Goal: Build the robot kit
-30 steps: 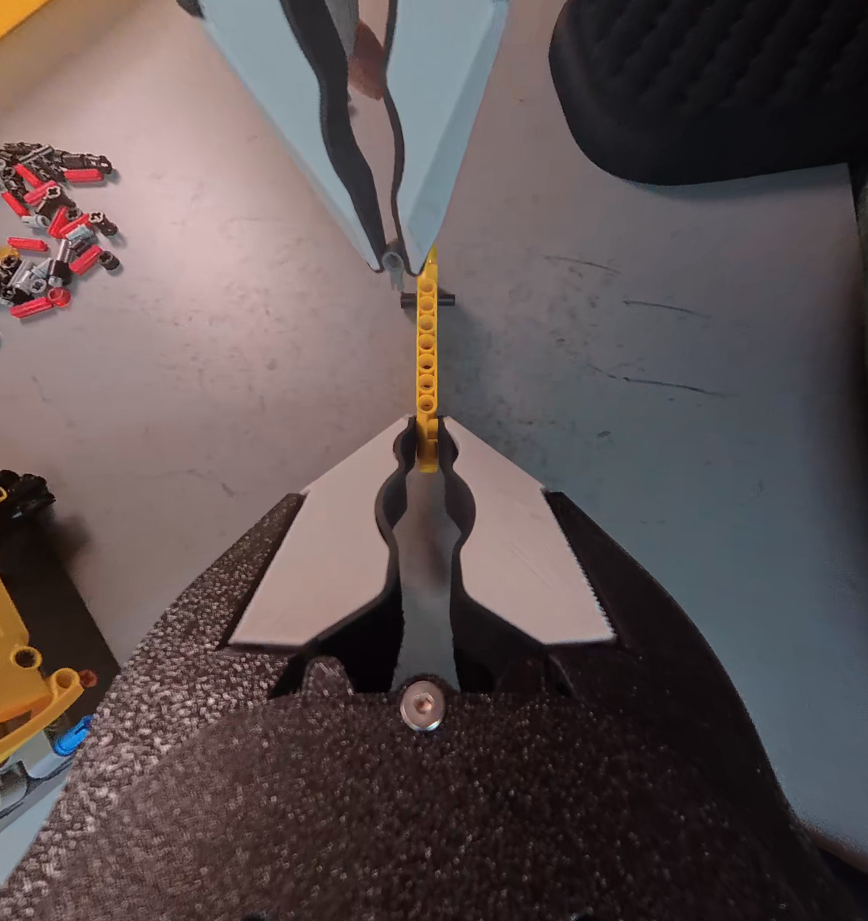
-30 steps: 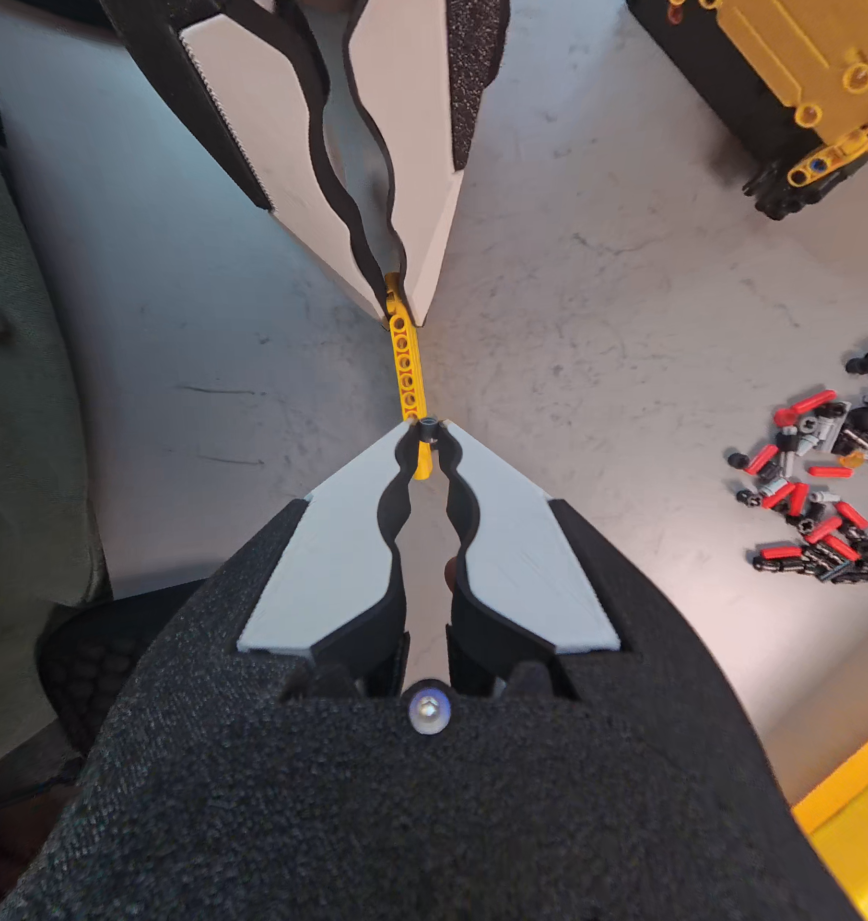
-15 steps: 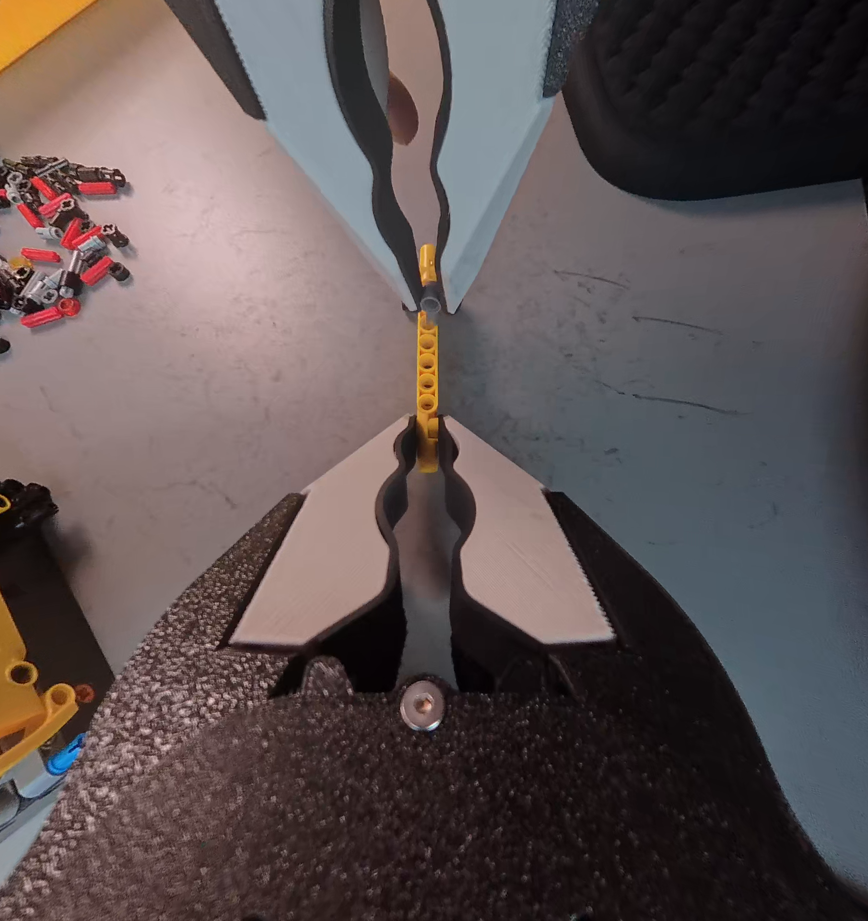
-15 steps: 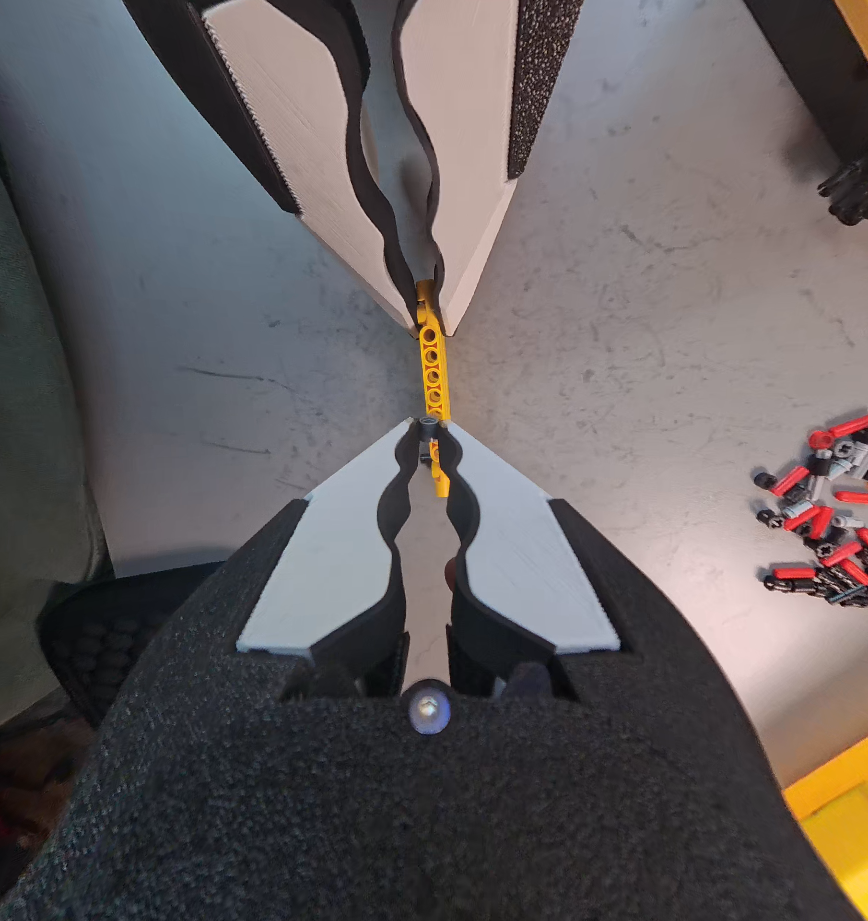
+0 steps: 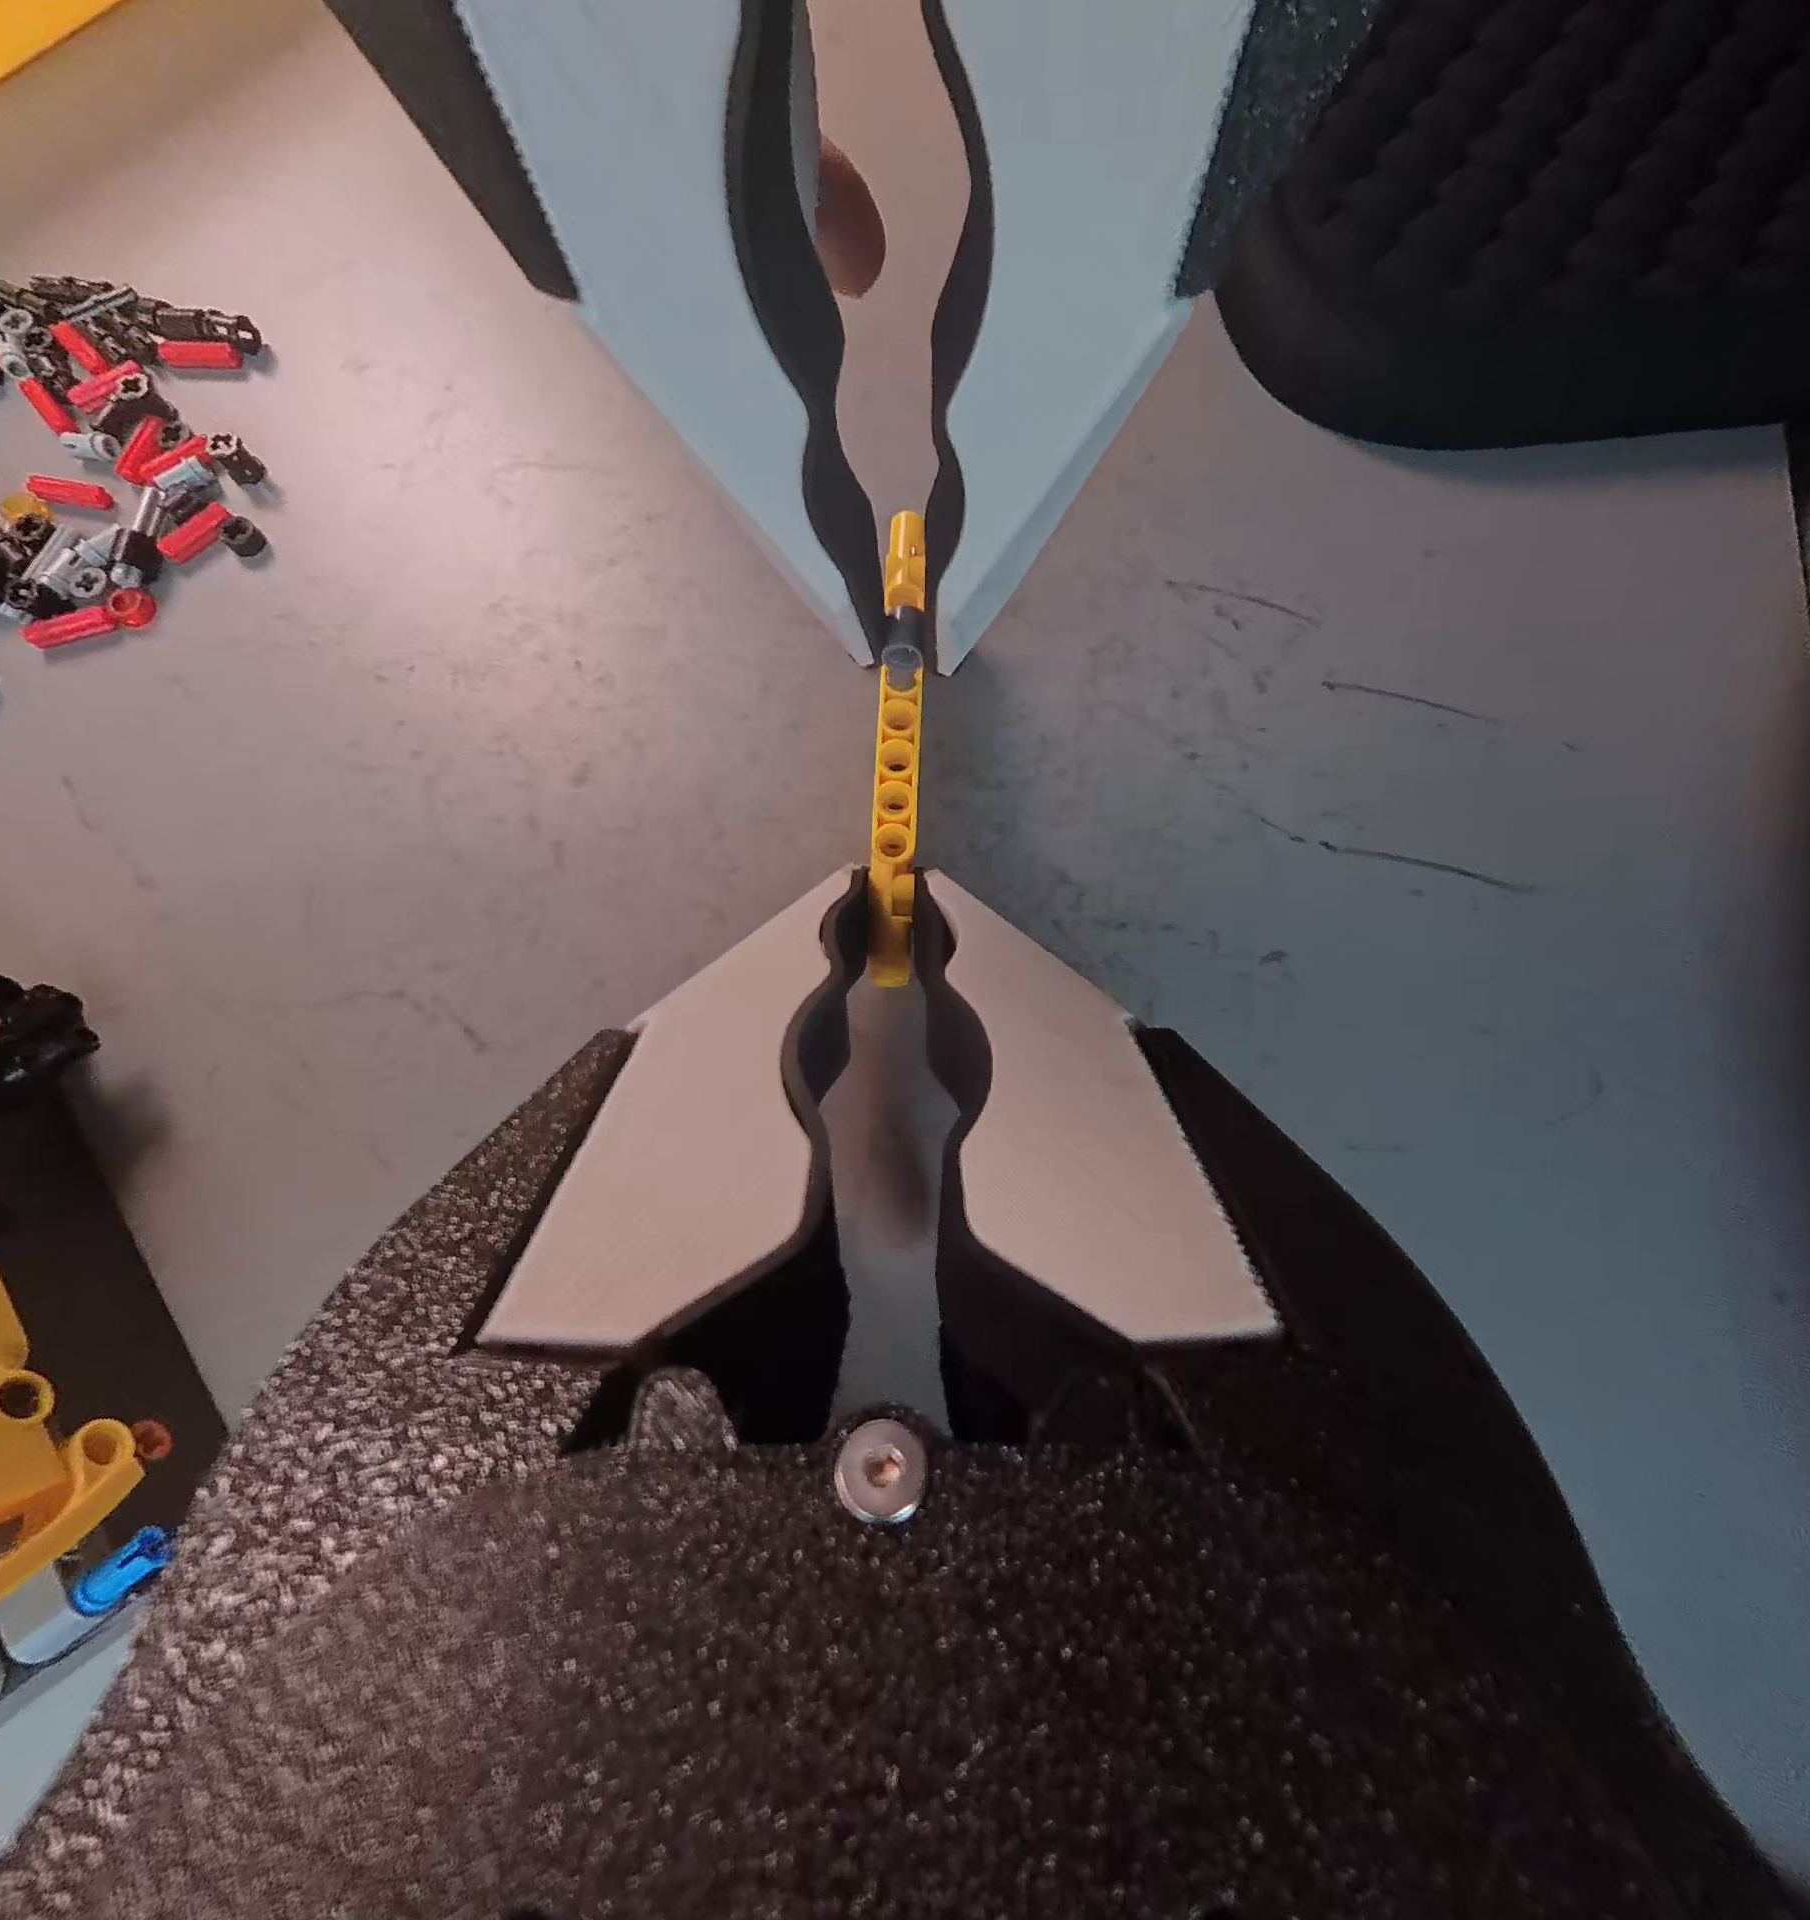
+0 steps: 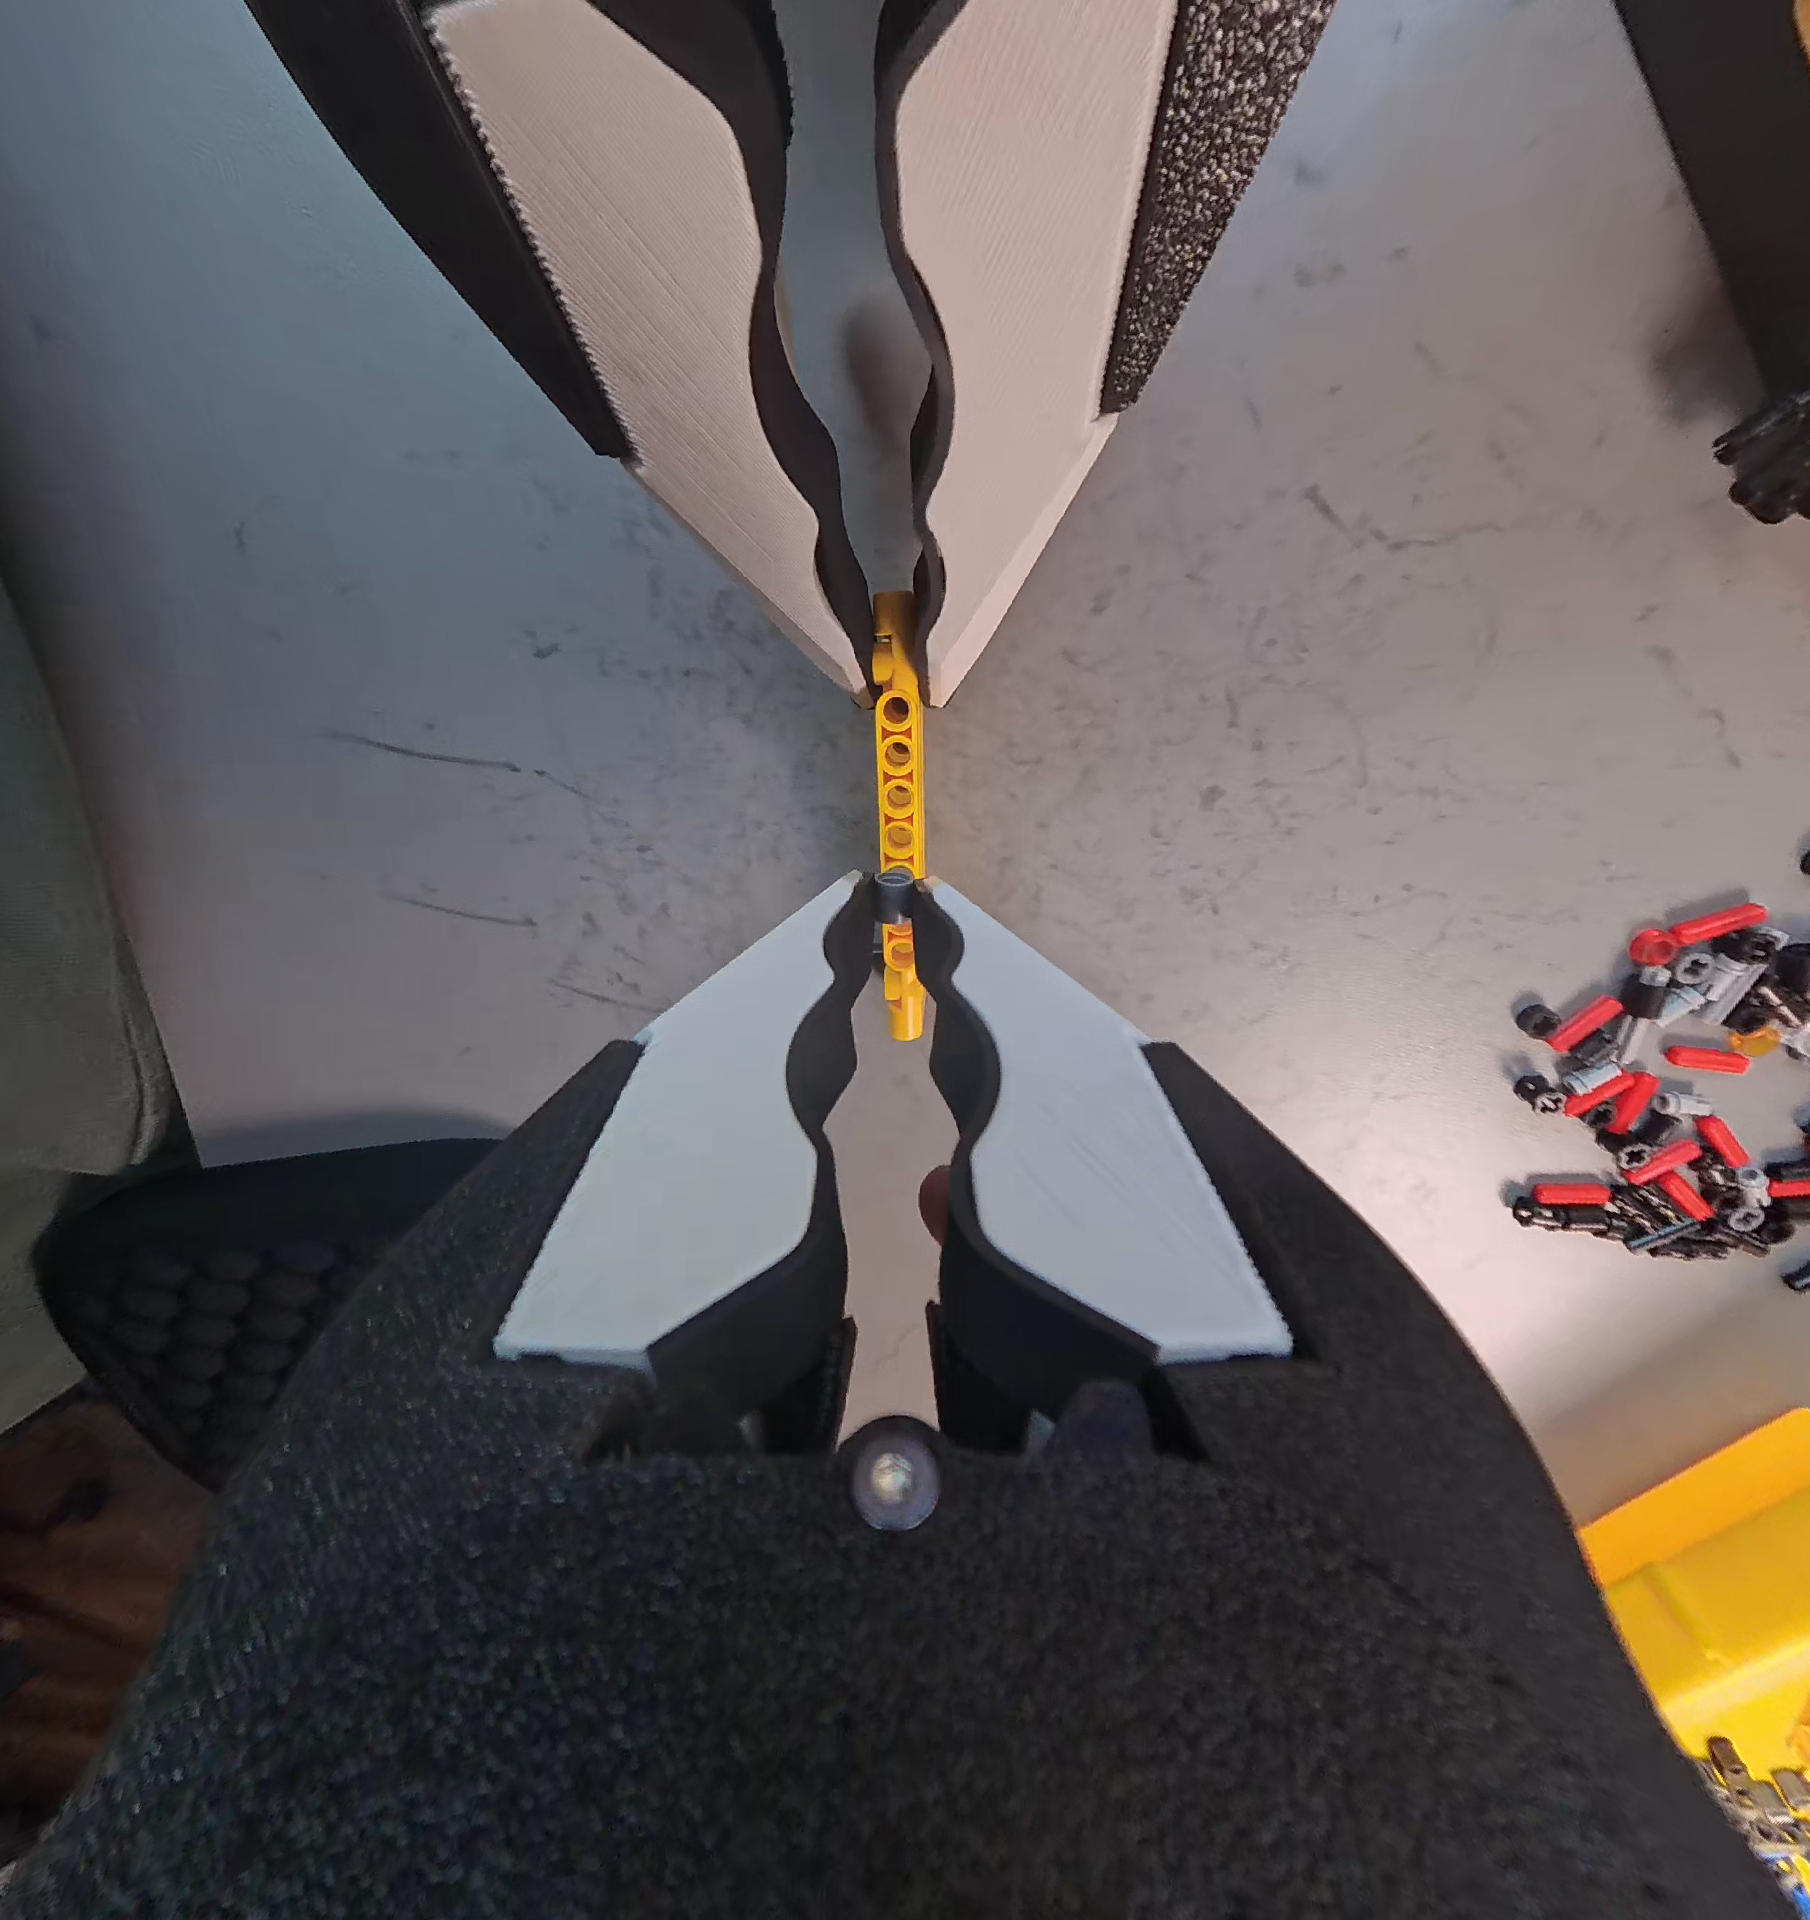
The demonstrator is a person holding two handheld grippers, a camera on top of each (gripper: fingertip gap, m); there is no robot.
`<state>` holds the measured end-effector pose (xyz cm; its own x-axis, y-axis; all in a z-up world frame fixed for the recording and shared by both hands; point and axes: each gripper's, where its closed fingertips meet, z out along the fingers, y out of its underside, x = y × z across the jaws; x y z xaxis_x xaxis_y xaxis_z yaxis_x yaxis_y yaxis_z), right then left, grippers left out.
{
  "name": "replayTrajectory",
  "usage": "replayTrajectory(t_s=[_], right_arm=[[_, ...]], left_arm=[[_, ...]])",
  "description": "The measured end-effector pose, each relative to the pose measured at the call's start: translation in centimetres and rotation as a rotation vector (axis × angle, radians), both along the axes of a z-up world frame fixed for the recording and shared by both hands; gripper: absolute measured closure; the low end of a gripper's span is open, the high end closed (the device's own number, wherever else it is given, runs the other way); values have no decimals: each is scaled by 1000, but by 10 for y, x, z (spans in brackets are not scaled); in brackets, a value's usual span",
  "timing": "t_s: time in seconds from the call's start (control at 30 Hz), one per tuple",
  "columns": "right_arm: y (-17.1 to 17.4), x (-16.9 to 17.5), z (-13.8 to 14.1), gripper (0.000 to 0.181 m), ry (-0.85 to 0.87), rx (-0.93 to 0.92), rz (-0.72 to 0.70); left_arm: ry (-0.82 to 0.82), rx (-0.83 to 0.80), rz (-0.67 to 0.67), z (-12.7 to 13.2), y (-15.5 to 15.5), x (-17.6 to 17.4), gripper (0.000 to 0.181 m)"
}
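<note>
Unmarked yellow beam (image 5: 897, 790) between both closed tongs (image 5: 893, 883)

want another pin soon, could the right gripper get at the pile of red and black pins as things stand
Probably not right away: the right gripper is shut on a dark pin at the yellow beam. The table toward the pin pile looks clear.

A loose heap of small red, black and grey plastic connector pins (image 5: 101, 457) lies on the scuffed grey table (image 5: 465, 790); a yellow plastic bin (image 6: 1753, 1600) stands nearby.
</note>
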<state>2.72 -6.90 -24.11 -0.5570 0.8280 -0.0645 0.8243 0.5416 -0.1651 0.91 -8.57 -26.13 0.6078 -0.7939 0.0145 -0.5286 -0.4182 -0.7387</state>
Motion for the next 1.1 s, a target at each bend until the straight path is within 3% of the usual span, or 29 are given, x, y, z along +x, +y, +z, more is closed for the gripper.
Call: replayTrajectory(t_s=[1.1], right_arm=[[8, 4, -8, 176, 64, 78, 8]], left_arm=[[-75, -75, 33, 0, 1, -1, 175]])
